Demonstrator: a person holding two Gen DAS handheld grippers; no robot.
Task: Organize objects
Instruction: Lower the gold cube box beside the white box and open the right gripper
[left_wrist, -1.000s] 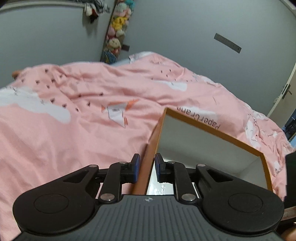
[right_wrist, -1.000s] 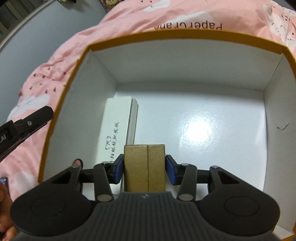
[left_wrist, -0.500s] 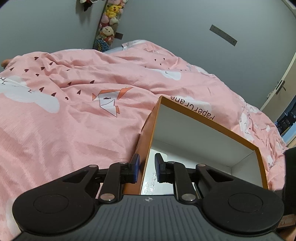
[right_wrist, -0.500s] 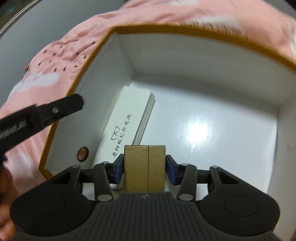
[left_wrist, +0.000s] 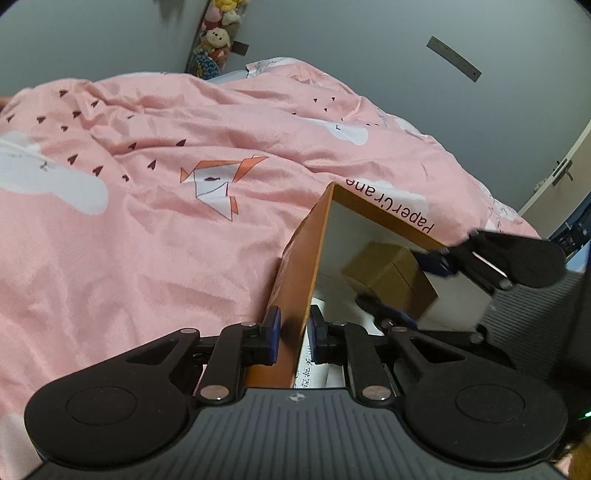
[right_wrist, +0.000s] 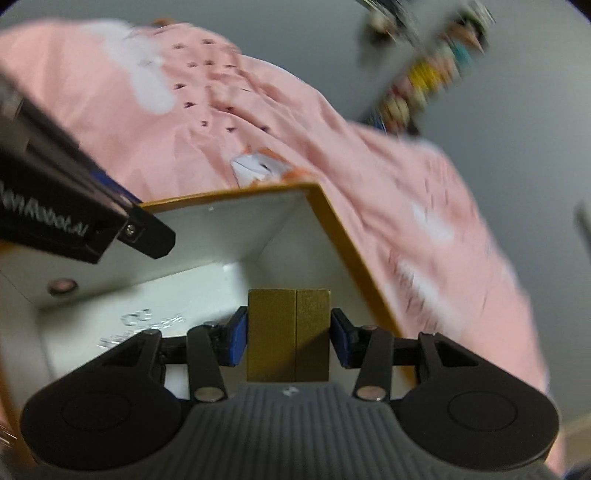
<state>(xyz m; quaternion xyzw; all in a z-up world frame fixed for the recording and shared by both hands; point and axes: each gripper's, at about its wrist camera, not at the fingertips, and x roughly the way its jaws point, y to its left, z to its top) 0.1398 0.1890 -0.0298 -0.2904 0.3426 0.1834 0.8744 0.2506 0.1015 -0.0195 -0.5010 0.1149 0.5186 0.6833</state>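
Left hand-held gripper (left_wrist: 293, 334): pads pinching the left wall of the orange box (left_wrist: 295, 291) on the pink bed (left_wrist: 147, 221), steadying it. Right hand-held gripper (right_wrist: 288, 334): clamped on the gold box (right_wrist: 288, 332), held above the white box floor near the far corner, long axis upright; placement judged straight down, beside the white case (left_wrist: 314, 369) along the left wall.
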